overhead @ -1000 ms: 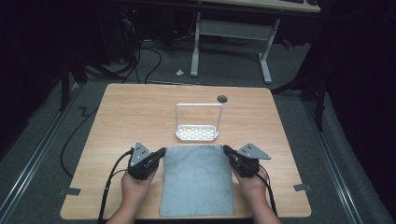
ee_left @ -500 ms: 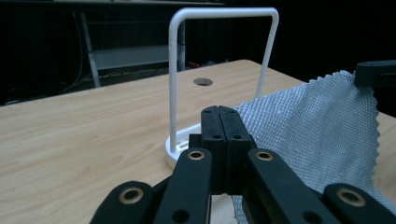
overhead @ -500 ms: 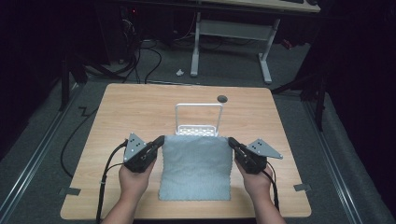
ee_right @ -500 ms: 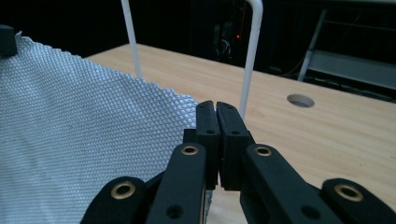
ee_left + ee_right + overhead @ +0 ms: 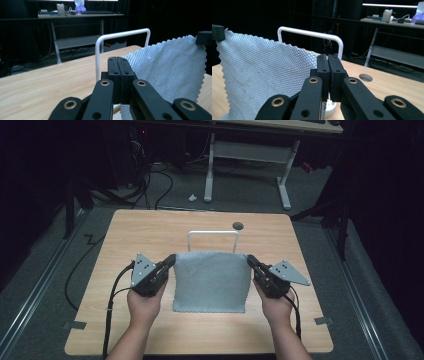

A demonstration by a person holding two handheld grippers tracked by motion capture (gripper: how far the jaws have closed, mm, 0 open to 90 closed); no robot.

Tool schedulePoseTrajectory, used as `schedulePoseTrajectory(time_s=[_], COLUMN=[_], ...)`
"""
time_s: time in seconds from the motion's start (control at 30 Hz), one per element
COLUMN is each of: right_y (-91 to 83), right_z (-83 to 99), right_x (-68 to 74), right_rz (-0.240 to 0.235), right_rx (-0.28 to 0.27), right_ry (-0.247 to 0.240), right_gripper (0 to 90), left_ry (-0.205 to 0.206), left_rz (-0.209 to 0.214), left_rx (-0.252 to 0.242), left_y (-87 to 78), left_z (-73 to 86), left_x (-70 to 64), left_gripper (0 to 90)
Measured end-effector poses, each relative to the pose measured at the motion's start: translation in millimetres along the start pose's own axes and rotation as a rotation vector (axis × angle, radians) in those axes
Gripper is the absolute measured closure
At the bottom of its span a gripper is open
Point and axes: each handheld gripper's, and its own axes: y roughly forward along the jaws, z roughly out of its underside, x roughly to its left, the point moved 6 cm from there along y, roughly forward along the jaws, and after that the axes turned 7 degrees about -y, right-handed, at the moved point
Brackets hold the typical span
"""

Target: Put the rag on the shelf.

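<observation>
At the lower left of the high view, the left tongs (image 5: 170, 261) are clenched on the upper left corner of the grey cloth (image 5: 212, 281). The cloth hangs stretched at centre frame, above the table (image 5: 150, 227), just in front of the white rack (image 5: 212, 233). Lower right, the right tongs (image 5: 251, 261) are clenched on its upper right corner.

The cloth (image 5: 211, 281) is pale grey-blue with a fine diamond weave and zigzag edges. Behind the cloth, the rack (image 5: 212, 235) is white. The table (image 5: 150, 227) is light wood grain. Both grippers are black: left gripper (image 5: 170, 261), right gripper (image 5: 251, 260).
</observation>
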Motion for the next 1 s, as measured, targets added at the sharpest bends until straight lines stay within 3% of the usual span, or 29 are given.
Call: schedulePoseTrajectory(time_s=[0.43,0.67,1.0], right_y=[2.9,1.1,2.7], right_z=[-27.5,-46.0,-71.5], right_x=[-2.1,-5.9,-18.4], right_rz=[0.003,-0.006,0.016], right_rx=[-0.037,-0.068,-0.094], right_ry=[-0.022,-0.015,-0.021], right_gripper=[89.5,89.5,89.6], left_ry=[0.006,0.031,0.071], left_rz=[0.004,-0.003,-0.015], left_rx=[-0.045,-0.074,-0.096], left_y=[-2.1,-4.2,0.4], left_z=[-25.4,-45.1,-70.9], left_x=[2.8,4.1,5.8], left_gripper=[89.9,89.9,89.9])
